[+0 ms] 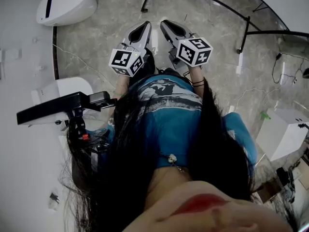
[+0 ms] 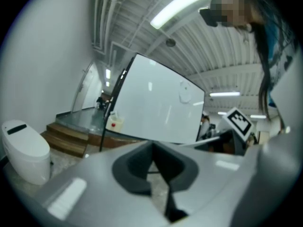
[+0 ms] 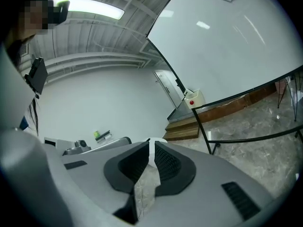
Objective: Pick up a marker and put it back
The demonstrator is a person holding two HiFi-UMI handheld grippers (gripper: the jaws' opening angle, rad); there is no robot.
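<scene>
Head view — left gripper (image 1: 144, 28) closed, right gripper (image 1: 169, 25) barely parted — above floor (image 1: 108, 21).

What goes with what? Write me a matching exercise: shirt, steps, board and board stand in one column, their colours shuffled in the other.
Things:
1. shirt
2. steps
3. board
4. board stand

Colours:
A. black
B. white
C. blue
D. brown

Pairs: 1-C, 2-D, 3-B, 4-A
</scene>
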